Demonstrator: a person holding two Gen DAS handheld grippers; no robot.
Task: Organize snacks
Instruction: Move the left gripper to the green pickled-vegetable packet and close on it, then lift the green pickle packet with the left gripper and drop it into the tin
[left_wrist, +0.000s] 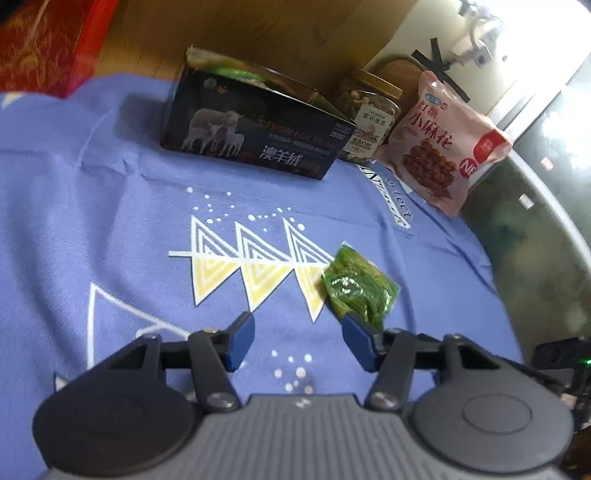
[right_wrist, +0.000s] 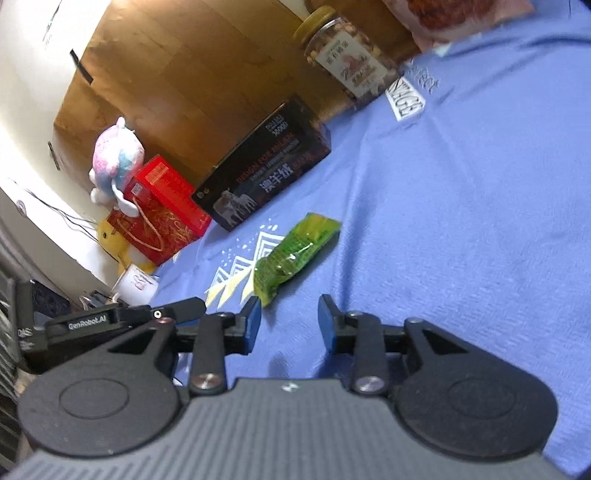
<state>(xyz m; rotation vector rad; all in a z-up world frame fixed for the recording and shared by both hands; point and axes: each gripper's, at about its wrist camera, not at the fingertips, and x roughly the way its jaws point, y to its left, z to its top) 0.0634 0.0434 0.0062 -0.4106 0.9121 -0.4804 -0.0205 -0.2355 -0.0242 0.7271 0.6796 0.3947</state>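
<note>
A small green snack packet (left_wrist: 360, 286) lies flat on the blue cloth (left_wrist: 110, 206). My left gripper (left_wrist: 297, 334) is open just short of it, and its right fingertip overlaps the packet's near corner. Nothing sits between the pads. Seen from the right wrist, the same packet (right_wrist: 295, 254) lies just ahead of my right gripper (right_wrist: 290, 321), which is open and empty. A dark open box with sheep printed on it (left_wrist: 255, 129) stands at the back, with green showing inside. A nut jar (left_wrist: 369, 114) and a pink snack bag (left_wrist: 448, 144) stand to the right of the box.
The table's right edge (left_wrist: 491, 258) curves close past the packet. A red gift box (right_wrist: 162, 210) and a plush toy (right_wrist: 116, 158) sit beyond the cloth's far corner. The other gripper's body (right_wrist: 92, 325) shows at the left of the right wrist view.
</note>
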